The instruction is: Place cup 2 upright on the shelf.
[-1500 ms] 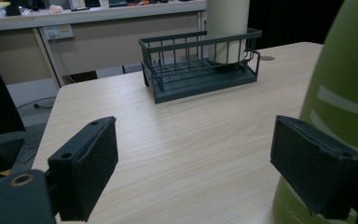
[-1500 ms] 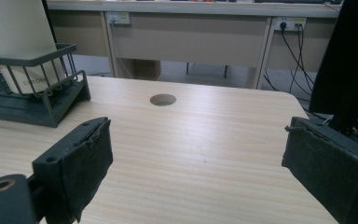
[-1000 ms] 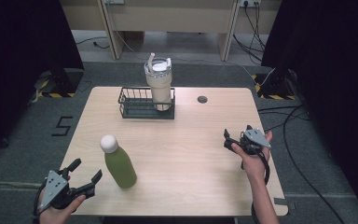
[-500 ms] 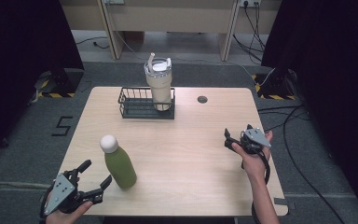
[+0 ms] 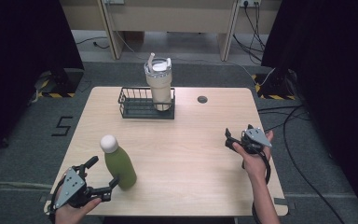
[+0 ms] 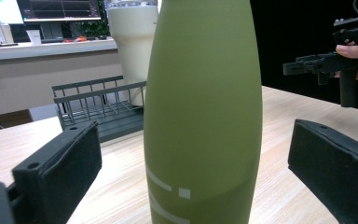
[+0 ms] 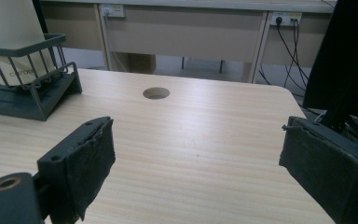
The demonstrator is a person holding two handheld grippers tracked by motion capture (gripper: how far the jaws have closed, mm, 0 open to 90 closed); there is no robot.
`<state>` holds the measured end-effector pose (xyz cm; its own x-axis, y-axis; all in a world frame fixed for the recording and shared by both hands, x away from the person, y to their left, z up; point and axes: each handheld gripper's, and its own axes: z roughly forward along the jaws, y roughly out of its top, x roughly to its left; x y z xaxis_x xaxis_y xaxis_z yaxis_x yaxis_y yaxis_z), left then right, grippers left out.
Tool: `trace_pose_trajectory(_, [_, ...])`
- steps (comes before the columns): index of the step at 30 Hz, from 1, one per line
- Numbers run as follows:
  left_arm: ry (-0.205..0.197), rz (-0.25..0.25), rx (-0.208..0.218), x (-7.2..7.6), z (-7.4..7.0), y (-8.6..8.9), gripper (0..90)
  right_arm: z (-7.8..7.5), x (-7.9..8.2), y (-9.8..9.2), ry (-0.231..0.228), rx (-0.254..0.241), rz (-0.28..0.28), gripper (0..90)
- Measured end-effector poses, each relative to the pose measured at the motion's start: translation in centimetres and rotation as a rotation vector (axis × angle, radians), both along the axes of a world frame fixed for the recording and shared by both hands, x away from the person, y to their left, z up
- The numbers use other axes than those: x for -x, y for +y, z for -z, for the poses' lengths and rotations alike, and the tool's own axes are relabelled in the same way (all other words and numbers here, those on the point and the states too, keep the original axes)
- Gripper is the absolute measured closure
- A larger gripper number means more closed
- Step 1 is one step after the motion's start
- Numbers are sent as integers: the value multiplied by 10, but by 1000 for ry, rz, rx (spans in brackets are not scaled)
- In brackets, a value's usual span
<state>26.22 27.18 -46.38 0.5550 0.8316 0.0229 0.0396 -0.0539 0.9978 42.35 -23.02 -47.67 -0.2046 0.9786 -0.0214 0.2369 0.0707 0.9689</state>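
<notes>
Left tongs [image 5: 103,175] at the near left corner of the counter [image 5: 205,154], held in a hand [image 5: 72,212], jaws spread wide to either side of the green bottle [image 5: 120,165]; in the left gripper view neither pad touches it, a clear gap on each side. Bottle stands upright near the front left of the counter, white cap [image 5: 108,143] on top, pale markings low on its body. Behind it, toward the far edge, a dark wire basket [image 5: 137,106] with a cream tumbler [image 5: 160,86] standing upright in its right end, lid and straw on top. Just right of the basket, a round hole [image 5: 202,99] in the counter. Right tongs [image 5: 230,139] over the right side of the counter, well apart from bottle and basket, held in a hand [image 5: 254,154]; jaws spread, nothing between them but bare wood in the right gripper view.
</notes>
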Motion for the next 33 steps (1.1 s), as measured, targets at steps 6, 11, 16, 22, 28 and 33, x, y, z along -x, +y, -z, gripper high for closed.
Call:
trace_pose_trajectory(6, [-1,2,8,-7,-1,-5,0,1,0,-1,3,4,1,99])
trace_pose_trajectory(11, [6,6,17,-14,-1,-8,0,1,0,-1,6,2,2,101])
trace_pose_trajectory(16, [15,16,22,-21,1,-12,0,3,-1,-1,13,4,3,104])
trace_pose_trajectory(22, [23,16,23,-28,3,-15,4,3,-2,0,13,3,3,106])
trace_pose_trajectory(28, [26,18,28,-33,5,-18,26,6,-2,0,20,7,2,107])
trace_pose_trajectory(33, [15,30,40,-32,5,-18,142,6,-3,-1,20,6,5,108])
